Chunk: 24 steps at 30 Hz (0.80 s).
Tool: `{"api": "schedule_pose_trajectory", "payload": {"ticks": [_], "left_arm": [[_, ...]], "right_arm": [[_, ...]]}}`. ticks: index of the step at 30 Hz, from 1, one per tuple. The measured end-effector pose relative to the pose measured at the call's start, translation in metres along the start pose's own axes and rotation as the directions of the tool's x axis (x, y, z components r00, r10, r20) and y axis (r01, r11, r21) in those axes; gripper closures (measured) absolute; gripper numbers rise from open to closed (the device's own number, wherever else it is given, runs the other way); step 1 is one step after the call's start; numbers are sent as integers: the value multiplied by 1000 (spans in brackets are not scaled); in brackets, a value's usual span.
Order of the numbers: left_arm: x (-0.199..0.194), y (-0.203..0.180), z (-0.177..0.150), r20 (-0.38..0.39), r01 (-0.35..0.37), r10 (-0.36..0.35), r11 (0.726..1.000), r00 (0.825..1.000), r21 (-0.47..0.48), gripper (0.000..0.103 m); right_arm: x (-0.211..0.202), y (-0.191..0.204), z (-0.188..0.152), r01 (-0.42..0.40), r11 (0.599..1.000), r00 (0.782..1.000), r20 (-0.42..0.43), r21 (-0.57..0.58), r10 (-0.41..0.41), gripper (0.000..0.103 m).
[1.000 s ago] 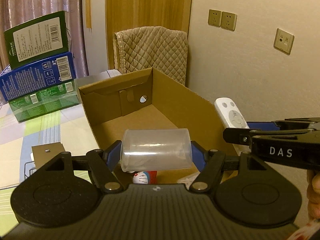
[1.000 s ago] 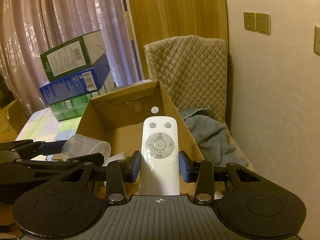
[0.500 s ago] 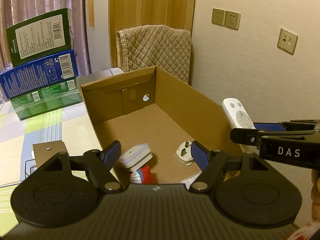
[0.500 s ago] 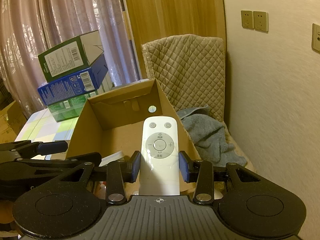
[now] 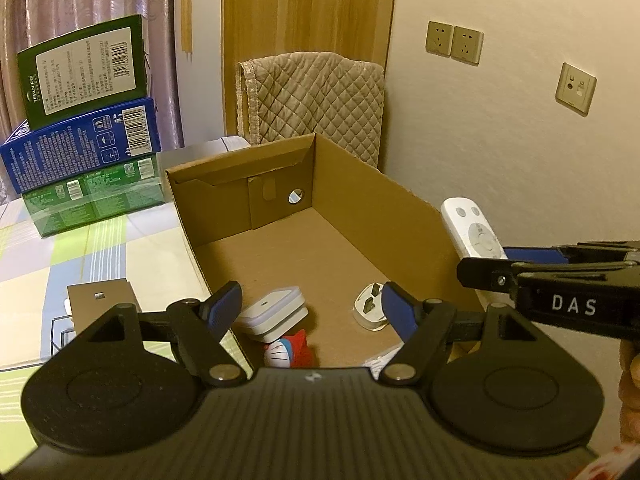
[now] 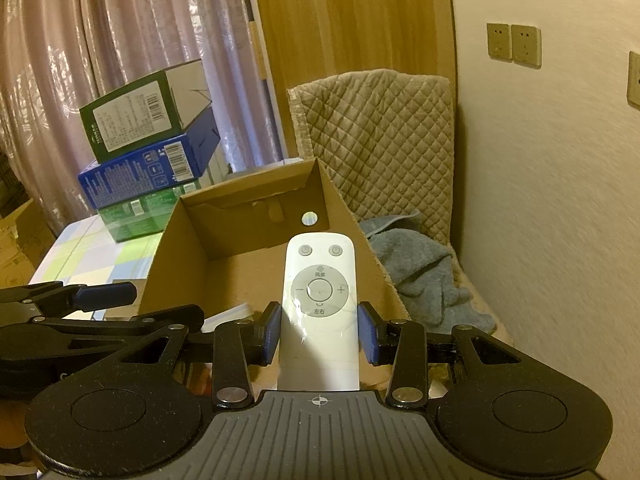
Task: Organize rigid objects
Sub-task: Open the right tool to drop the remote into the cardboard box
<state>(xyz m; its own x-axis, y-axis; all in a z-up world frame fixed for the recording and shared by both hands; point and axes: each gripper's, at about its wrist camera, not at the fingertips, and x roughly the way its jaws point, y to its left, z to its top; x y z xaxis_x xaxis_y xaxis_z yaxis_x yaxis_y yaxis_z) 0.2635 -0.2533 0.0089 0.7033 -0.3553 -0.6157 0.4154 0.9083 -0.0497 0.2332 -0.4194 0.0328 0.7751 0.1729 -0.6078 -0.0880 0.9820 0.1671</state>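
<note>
Left gripper (image 5: 312, 304): blue-padded fingers spread wide, nothing between them; poised above the near end of the open brown cardboard box (image 5: 384, 196).
Right gripper (image 6: 319, 332): blue pads pressed against both long edges of the white oblong remote control (image 6: 319, 308), buttons facing up, held above the box's right wall.
Box contents, left wrist view only: white square flat device (image 5: 272, 314), white wall plug (image 5: 370, 306), small blue-and-red cartoon figure (image 5: 286, 350), all lying on the floor at the near end.
Box contents, right wrist view: largely hidden behind the remote and gripper; only the bare far floor and the round hole in the end wall show.
Right wrist view only: grey-blue towel (image 6: 416, 260) crumpled beside the box, under the quilted beige cover (image 6: 376, 136).
Both views: three stacked cartons, green, blue, green (image 5: 84, 128), beyond the box on the checked cloth.
</note>
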Motion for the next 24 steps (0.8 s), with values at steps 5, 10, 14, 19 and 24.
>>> {"api": "schedule_pose_trajectory", "payload": {"ticks": [5, 10, 14, 19, 24], "left_arm": [[-1, 6, 0, 11, -20, 20, 1000, 1000, -19, 30], [-3, 11, 0, 18, -28, 29, 999, 999, -32, 30], [-4, 15, -1, 23, -37, 38, 998, 999, -51, 30], [-6, 21, -3, 27, -45, 47, 997, 999, -68, 30], [-10, 27, -5, 26, -44, 46, 995, 999, -88, 30]], "right_arm": [[5, 0, 1, -13, 1000, 1000, -13, 18, 13, 65], [9, -5, 1, -56, 997, 998, -14, 60, 57, 65], [10, -11, 4, -107, 986, 994, 21, 125, 105, 61], [5, -14, 4, -85, 988, 996, 20, 127, 83, 53], [0, -12, 2, -75, 990, 997, 8, 121, 74, 52]]}}
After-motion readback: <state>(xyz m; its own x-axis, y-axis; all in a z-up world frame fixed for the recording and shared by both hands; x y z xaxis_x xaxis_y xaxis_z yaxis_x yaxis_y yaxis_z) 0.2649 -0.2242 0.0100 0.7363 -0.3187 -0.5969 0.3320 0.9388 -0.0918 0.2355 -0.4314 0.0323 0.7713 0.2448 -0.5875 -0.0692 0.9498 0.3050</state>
